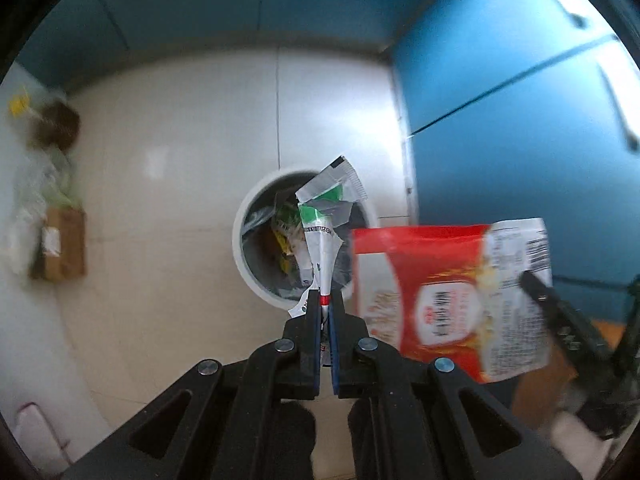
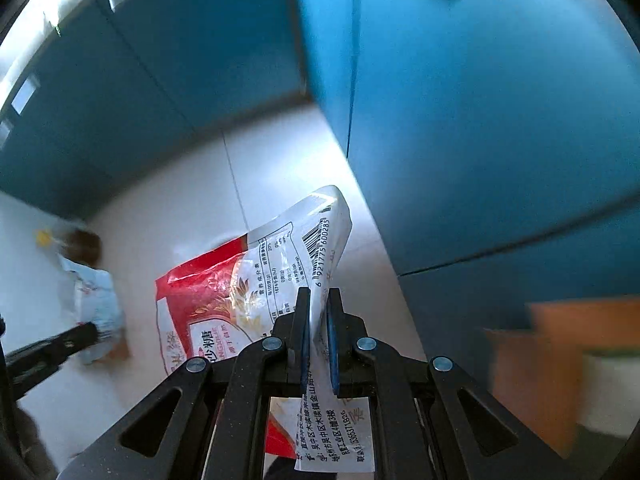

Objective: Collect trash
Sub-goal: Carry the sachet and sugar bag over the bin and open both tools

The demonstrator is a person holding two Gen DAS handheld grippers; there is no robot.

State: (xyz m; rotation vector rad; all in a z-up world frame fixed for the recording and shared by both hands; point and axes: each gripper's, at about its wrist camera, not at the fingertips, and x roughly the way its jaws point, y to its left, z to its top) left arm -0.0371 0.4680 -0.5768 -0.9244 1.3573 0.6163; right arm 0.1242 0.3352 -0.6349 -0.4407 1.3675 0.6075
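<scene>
Blue cabinets; crumpled red-white sugar bag (image 2: 256, 276)

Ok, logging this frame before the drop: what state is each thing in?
Left gripper: shut on the crumpled white-and-green wrapper.
Right gripper: shut on the red-and-white plastic bag.
Round white bin: open, trash inside.

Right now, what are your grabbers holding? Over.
Left gripper shut on green-white wrapper, above trash bin. Right gripper shut on red sugar bag. Nothing blocking.
</scene>
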